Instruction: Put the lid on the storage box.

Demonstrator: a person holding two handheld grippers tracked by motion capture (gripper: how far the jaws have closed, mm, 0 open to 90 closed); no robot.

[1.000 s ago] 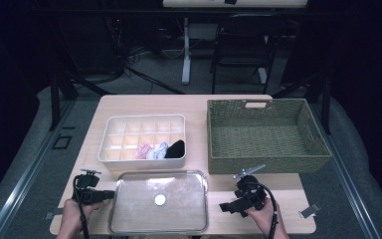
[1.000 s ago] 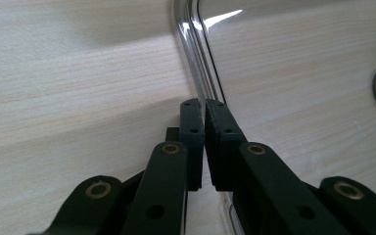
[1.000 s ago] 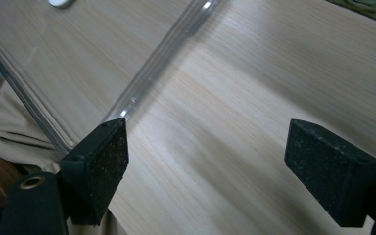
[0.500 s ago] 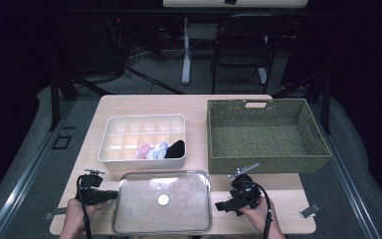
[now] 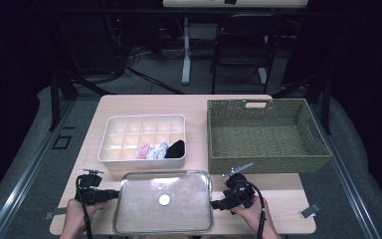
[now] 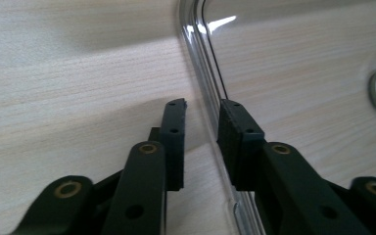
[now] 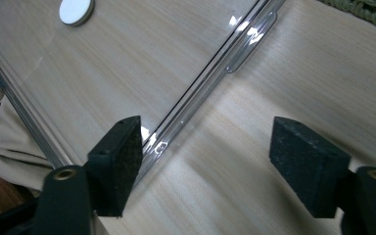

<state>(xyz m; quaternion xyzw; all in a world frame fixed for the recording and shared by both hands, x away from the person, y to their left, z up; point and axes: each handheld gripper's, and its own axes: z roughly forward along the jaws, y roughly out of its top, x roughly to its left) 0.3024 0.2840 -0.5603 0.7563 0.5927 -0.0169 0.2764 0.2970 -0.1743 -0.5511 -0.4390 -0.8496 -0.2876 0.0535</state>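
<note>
Straddling the clear lid's (image 6: 293, 83) rim, the left gripper (image 6: 203, 105) has just been opening, a gap showing beside one pad. The right gripper (image 7: 215, 142), lying level, has been closing, jaws wide apart with the rim by one pad.

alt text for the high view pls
A clear lid lies flat at the near edge of a wooden table, with the left gripper and right gripper at its short ends. Behind sit a white divided box holding rolled socks and an empty woven basket.
</note>
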